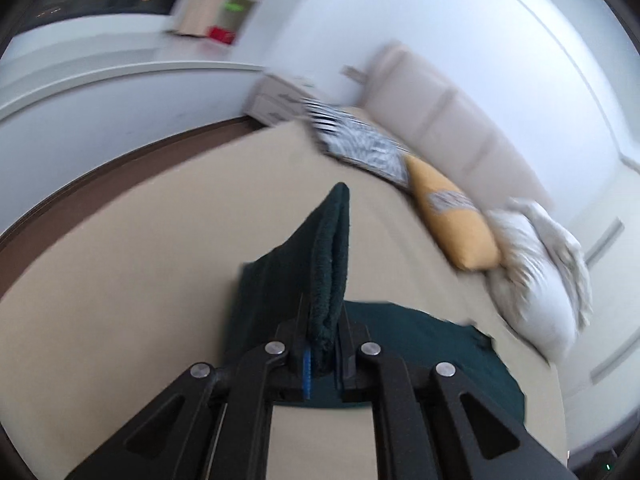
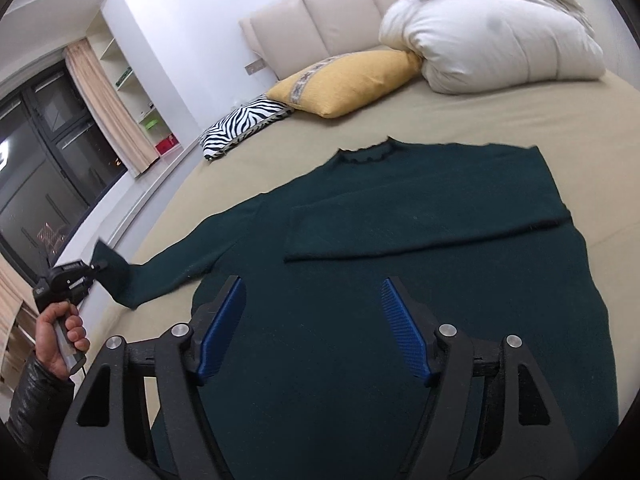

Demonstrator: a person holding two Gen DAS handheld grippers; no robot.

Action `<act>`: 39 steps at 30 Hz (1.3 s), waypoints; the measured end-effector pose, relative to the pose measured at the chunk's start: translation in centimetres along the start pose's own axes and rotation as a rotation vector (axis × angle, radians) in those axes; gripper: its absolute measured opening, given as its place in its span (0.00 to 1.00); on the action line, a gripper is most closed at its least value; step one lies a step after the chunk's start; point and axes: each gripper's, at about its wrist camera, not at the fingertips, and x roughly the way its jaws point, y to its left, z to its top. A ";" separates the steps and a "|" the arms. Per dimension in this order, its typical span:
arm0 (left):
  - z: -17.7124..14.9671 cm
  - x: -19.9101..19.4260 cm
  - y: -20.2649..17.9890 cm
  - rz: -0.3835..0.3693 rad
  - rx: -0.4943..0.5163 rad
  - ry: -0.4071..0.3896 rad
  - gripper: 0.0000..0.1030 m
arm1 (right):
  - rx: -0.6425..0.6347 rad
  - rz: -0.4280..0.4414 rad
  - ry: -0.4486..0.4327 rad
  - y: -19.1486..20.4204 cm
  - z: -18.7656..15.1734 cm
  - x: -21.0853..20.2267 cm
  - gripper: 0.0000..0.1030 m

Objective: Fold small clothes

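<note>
A dark green sweater lies flat on the beige bed, neck toward the pillows. Its right sleeve is folded across the chest. Its left sleeve stretches out to the left. My left gripper is shut on that sleeve's cuff, which stands up between the jaws and is lifted off the bed; the same gripper shows at the left of the right wrist view, held by a hand. My right gripper hangs open above the sweater's lower body with nothing between its blue pads.
A zebra-print pillow, a yellow pillow and a bundled white duvet lie along the padded headboard. To the left are a dark window, a curtain and wall shelves. The bed's left edge runs past the held cuff.
</note>
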 end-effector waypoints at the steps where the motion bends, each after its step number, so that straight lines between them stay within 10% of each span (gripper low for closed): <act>1: -0.9 0.3 -3.1 -0.037 0.049 0.012 0.08 | 0.014 -0.001 0.000 -0.5 -0.2 0.0 0.67; 11: -16.4 10.8 -20.1 -0.234 0.318 0.327 0.15 | 0.193 -0.030 0.045 -7.9 -2.0 -0.8 0.67; 14: -19.2 10.7 -19.6 -0.246 0.330 0.405 0.39 | 0.265 -0.022 0.098 -10.0 -2.4 0.3 0.67; 16: -19.1 8.8 -18.6 -0.262 0.328 0.388 0.65 | 0.293 -0.015 0.117 -10.7 -2.5 1.0 0.68; 18: -18.5 6.6 -17.5 -0.289 0.349 0.356 0.71 | 0.297 0.009 0.128 -10.8 -2.3 2.1 0.68; 28: -10.6 4.4 -7.2 -0.183 0.154 0.235 0.69 | 0.181 0.061 0.262 -5.0 0.3 11.2 0.67; 33: -8.5 5.8 -5.4 -0.127 0.133 0.224 0.69 | 0.005 -0.059 0.312 -1.6 0.9 14.8 0.10; 39: -6.3 8.2 -6.3 -0.084 0.155 0.225 0.69 | -0.128 -0.071 0.215 0.9 3.9 11.2 0.06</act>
